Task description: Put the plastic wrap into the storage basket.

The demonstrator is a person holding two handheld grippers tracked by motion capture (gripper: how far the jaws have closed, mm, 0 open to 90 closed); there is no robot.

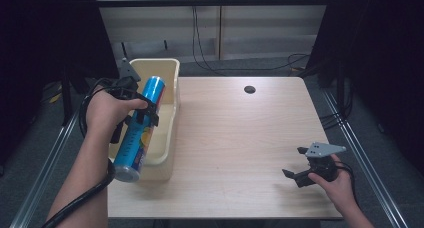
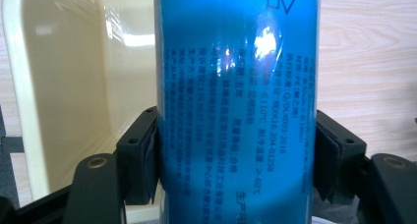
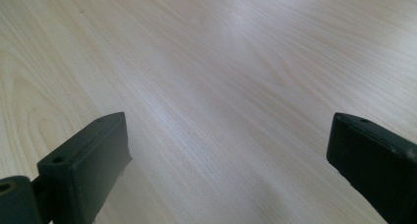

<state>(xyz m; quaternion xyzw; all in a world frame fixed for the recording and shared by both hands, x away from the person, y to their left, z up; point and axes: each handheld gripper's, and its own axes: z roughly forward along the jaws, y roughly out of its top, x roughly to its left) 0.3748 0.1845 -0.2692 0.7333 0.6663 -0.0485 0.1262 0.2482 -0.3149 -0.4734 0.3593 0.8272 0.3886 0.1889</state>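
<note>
The blue tube [image 2: 236, 106] is held tight around its middle by the left gripper [image 1: 137, 105], above the cream bin [image 1: 167, 70] at the table's left. It looks light, stiff and slippery. The right gripper [image 1: 295, 163] is wide open.

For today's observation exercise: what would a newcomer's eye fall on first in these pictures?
First, the bright blue can, clamped in the left gripper and held slanted over the cream bin at the table's left edge. Next, the right gripper, open, low over bare wood near the right front corner.
</note>
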